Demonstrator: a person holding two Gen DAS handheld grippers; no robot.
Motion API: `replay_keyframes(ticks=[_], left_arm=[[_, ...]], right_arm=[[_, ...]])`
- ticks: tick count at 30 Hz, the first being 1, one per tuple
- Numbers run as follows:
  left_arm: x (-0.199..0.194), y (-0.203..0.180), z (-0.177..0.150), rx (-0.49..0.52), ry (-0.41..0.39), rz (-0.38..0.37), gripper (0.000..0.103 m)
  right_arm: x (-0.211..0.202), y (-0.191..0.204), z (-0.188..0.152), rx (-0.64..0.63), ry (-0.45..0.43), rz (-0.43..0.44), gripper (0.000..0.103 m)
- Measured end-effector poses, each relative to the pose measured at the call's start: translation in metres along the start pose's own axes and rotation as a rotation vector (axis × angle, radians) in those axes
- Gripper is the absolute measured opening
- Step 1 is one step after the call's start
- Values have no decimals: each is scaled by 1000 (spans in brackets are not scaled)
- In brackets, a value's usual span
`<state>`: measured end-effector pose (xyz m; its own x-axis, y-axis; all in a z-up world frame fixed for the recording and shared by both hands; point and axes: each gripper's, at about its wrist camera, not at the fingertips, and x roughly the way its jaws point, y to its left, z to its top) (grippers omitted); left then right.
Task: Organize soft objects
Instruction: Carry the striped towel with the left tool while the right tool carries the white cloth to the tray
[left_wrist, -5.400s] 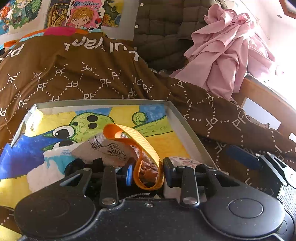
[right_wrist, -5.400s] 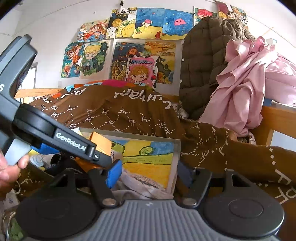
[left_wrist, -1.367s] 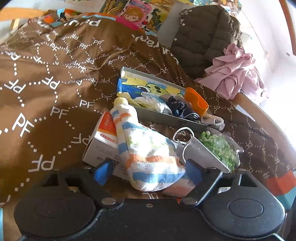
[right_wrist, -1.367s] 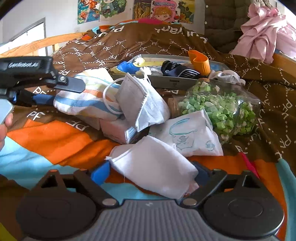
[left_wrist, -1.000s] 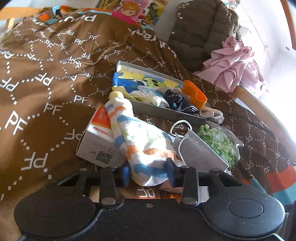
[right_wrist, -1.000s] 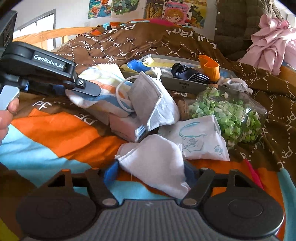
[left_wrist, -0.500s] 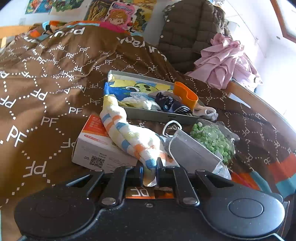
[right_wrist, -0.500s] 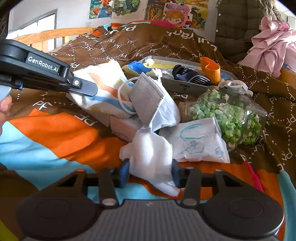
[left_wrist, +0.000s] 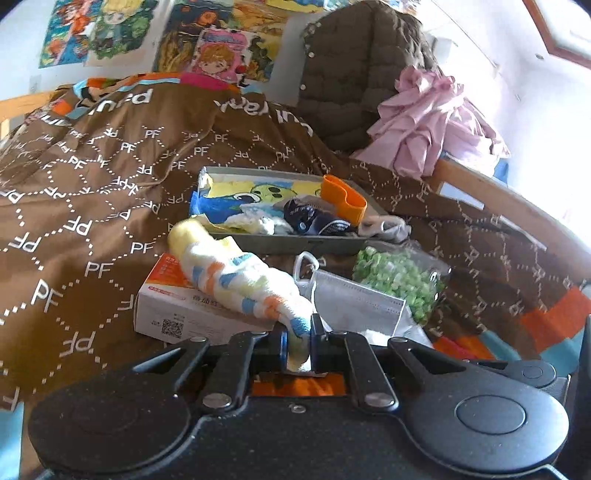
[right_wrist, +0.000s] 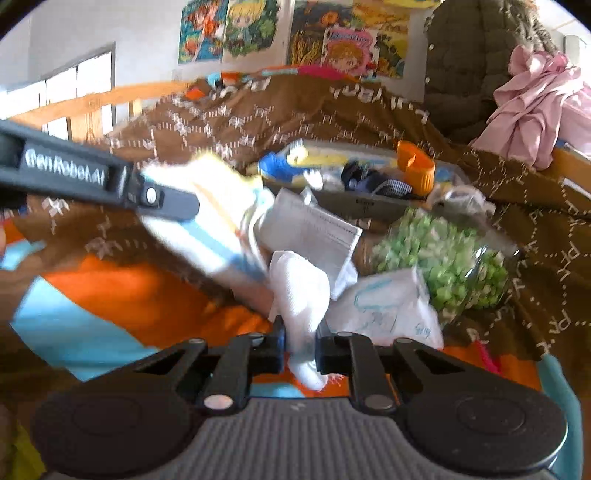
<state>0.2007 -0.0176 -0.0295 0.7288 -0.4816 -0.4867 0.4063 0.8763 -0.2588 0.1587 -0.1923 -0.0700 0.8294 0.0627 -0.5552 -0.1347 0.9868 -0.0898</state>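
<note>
Left tool clamped on striped towel, long axis toward tray; right tool on white cloth.

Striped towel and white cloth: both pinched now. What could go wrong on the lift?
1. The left gripper holds the striped towel only by its end; the rest lies on the tissue box against the grey mask, so lifting may drag either.
2. The right gripper pinches the white cloth beside the packaged mask and bag of green pieces; they might shift.
3. Right view is motion-blurred; grip depth is unclear.
</note>
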Motion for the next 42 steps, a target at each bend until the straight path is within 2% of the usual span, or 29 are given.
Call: replay_keyframes(ticks=[7, 14, 20, 27, 34, 42], left_arm=[[-24, -8, -5, -74, -15, 29, 11], [-33, -12, -12, 1, 62, 126, 11], [-46, -16, 2, 155, 47, 244, 11], [-59, -22, 31, 344, -18, 327, 11], [-66, -28, 63, 434, -66, 339, 11], [-54, -44, 87, 434, -122, 284, 11]], right_arm=[[-29, -8, 13, 49, -81, 5, 16], [-45, -13, 16, 68, -128, 8, 16], [-52, -10, 18, 62, -164, 12, 16], [-57, -9, 20, 50, -190, 19, 17], [-63, -5, 22, 24, -225, 30, 17], [-71, -10, 27, 51, -248, 47, 17]])
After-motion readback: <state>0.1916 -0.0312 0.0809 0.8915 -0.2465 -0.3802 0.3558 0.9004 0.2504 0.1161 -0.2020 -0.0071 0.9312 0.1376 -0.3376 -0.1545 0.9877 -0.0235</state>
